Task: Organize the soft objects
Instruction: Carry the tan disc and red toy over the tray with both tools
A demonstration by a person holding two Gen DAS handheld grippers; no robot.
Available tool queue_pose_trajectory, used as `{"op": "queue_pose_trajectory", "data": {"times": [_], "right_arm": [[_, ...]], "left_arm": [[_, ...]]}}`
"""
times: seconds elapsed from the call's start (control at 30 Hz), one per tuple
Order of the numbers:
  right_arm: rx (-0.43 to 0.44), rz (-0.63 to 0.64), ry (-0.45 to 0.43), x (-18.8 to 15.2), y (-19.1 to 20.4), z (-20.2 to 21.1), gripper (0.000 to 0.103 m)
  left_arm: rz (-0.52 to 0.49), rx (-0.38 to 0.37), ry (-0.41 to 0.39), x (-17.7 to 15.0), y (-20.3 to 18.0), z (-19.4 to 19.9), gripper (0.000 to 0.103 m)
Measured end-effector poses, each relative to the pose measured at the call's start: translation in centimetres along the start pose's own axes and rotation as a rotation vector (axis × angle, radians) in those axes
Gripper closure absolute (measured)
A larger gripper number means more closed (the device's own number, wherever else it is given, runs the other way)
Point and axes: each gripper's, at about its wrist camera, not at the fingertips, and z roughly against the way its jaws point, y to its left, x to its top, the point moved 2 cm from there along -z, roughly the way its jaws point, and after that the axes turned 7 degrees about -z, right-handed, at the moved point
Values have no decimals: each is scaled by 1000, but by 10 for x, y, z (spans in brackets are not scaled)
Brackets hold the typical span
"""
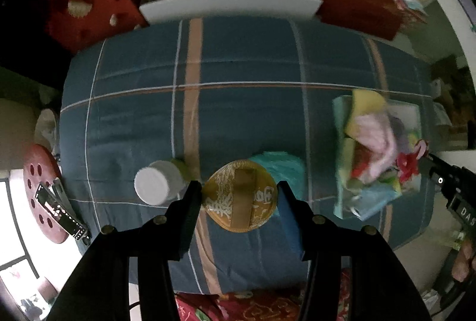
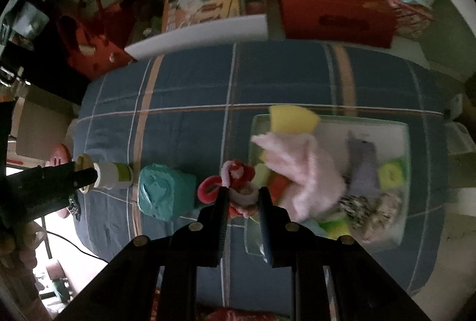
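a bench (image 1: 238, 59) under a blue plaid cloth fills both views. toward its right side sits a clear bin (image 2: 401, 172) heaped with soft things: a pink plush cloth (image 2: 303, 169), a yellow sponge (image 2: 293, 119), a lavender piece (image 2: 361, 160), green rolls and some speckled items too blurred to name. a rolled teal towel (image 2: 159, 193) lies near the middle of the bench, just beside a white bottle with a green band (image 2: 114, 174).

the left tool (image 1: 239, 193) is clenched around a flat gold disc (image 1: 239, 199) with pale markings, standing on edge between the fingers; the teal towel (image 1: 279, 166) lies right behind it, partly hidden, and the bottle (image 1: 157, 185) is just to its left.

the right tool (image 2: 243, 199) grips a small red and white plush toy (image 2: 238, 178) at the bin's left wall, the toy's lower part hidden between the fingers. its shape is hard to make out.
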Motion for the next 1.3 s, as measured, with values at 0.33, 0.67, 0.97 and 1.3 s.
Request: {"op": "queue_pose_trajectory", "data": {"times": [0.33, 0.67, 0.97, 1.3], "right_arm": [[-17, -66, -56, -22, -67, 46, 82], [-33, -153, -53, -26, -139, 46, 82], [-44, -222, -5, -26, -188, 14, 82], [-62, -267, 73, -24, -214, -37, 82]], "left_arm": [[-101, 1, -30, -10, -81, 28, 50], [-217, -25, 5, -3, -167, 6, 50], [-266, -43, 71, 4, -217, -36, 50], [-266, -80, 134, 11, -239, -90, 50]]}}
